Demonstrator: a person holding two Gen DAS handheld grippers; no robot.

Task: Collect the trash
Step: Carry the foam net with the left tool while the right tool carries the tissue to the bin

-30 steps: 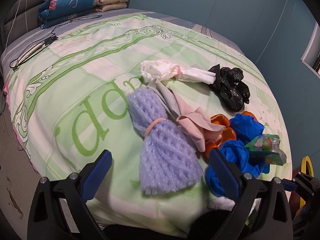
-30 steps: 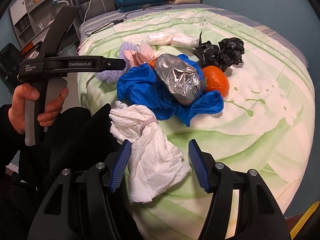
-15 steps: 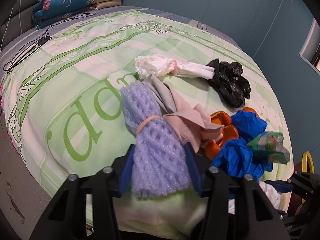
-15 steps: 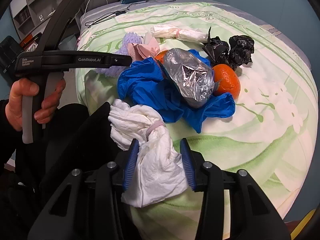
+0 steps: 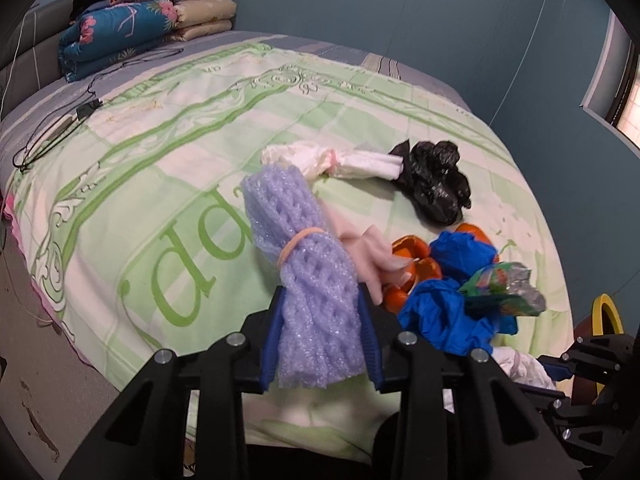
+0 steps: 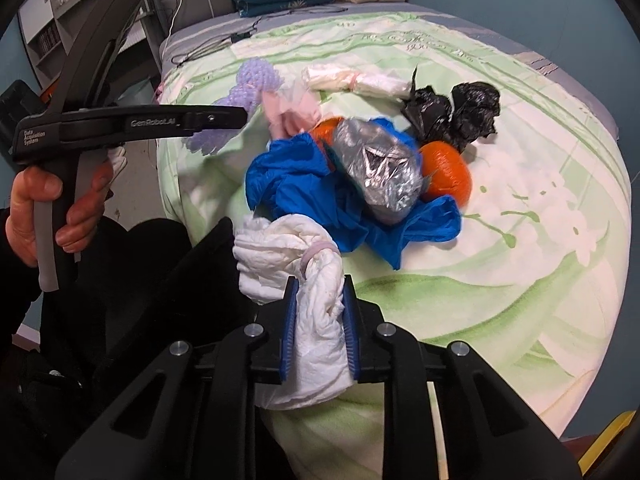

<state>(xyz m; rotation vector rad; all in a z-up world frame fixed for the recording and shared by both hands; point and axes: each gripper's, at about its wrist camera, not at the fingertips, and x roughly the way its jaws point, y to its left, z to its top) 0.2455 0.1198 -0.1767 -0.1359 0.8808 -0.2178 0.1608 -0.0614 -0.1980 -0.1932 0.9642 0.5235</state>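
Left tongs [image 5: 322, 336] clamped on purple foam net [image 5: 308, 276], right tongs [image 6: 318, 332] clamped on white tissue bundle [image 6: 308, 280], both at bed [image 5: 160, 184] edge, open bedspread beyond the pile.

— Any writing to read?
— On the left gripper [image 6: 224, 117], seen from the right wrist: "GenRobot.AI" along its arm and "Data Acquisition System" near the handle.
— Anything on the bed?
— Large green letters on the bedspread [image 5: 180, 184], upside down; "pp" and "d" are legible, the whole word isn't.
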